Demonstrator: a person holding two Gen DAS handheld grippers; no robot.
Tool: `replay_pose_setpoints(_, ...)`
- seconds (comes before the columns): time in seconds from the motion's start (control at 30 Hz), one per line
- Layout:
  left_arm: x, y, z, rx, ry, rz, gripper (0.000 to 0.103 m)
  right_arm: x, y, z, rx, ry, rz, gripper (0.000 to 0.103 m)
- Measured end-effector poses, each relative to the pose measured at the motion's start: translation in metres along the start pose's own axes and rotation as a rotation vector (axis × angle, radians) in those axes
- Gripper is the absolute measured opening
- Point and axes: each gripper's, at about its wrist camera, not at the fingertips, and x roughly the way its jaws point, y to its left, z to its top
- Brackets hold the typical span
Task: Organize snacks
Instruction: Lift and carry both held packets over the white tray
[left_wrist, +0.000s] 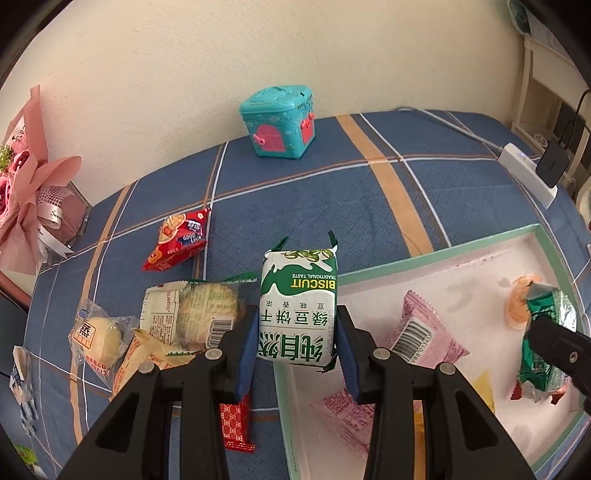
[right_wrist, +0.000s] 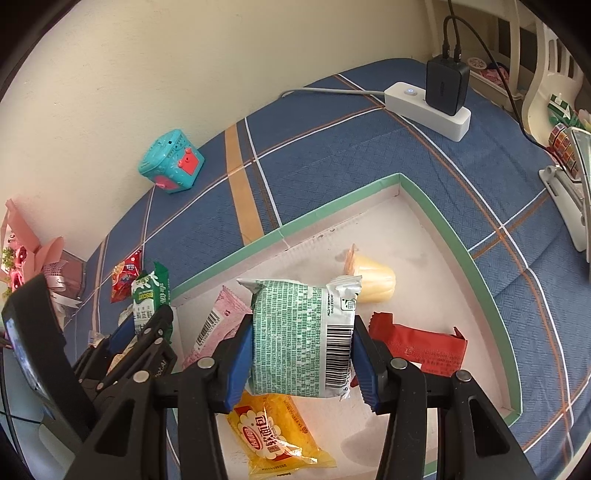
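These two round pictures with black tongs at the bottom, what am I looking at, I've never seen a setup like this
A person holds a pair of tongs in each hand, each carrying a wide-angle camera that looks along its fingers. One picture is from the left tongs, shut on a green and white biscuit pack. The other is from the right tongs, shut on a green printed snack packet. Below lies a blue plaid cloth with loose snacks and a green-rimmed white box already holding several packets.

The yellow packet (right_wrist: 275, 441) lies partly hidden beneath the held green packet (right_wrist: 301, 338) and blue fingers (right_wrist: 236, 363).
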Motion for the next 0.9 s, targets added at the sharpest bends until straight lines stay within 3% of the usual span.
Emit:
replay_pose_setpoints(0.27,0.0,-0.006,-0.003,0.046,0.021,0.018,0.041,0.0,0.0,0.0,0.011,0.002,-0.003,0.052)
replay_pose_setpoints(0.63,0.001,-0.027,-0.005,0.09,0.054,-0.04,0.041,-0.001,-0.001,0.001,0.014,0.001,-0.002,0.052)
replay_pose_setpoints(0.9,0.004,-0.029,-0.007,0.041,0.116,-0.155,0.041,-0.001,-0.001,0.001,0.018,0.006,-0.004,0.052)
